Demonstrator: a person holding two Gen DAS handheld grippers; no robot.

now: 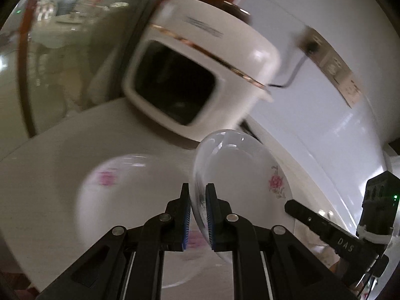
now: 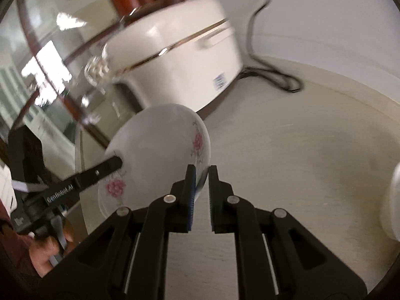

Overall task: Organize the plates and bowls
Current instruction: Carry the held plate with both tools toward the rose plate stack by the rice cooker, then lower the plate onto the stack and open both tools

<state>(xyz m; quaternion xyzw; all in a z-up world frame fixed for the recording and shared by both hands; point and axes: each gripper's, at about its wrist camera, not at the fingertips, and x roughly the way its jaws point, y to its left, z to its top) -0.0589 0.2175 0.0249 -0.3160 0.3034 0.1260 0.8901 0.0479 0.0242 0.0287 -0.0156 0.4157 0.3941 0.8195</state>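
Black linkage left gripper (image 1: pixel 198 208), silver rivets, blue-padded jaws, matching right gripper (image 2: pixel 201 195), "GenRobot.AI" lettering

blurred: white floral ceramic plate (image 1: pixel 130 200) below boxy cream rice cooker (image 1: pixel 200 60) | cut off: white rounded dish (image 2: pixel 395 200) far right of cooker | unreadable: cooker's label

White rice cooker (image 2: pixel 180 57), black cord (image 2: pixel 272 75) beside it.

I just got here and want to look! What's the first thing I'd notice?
A white bowl with pink flowers, tilted on its side and pinched by both the left hand-held gripper and the right hand-held gripper. Behind it, by the wall, stands a big white cooker with a gold stripe. In the left view, a flowered plate lies blurred beneath.
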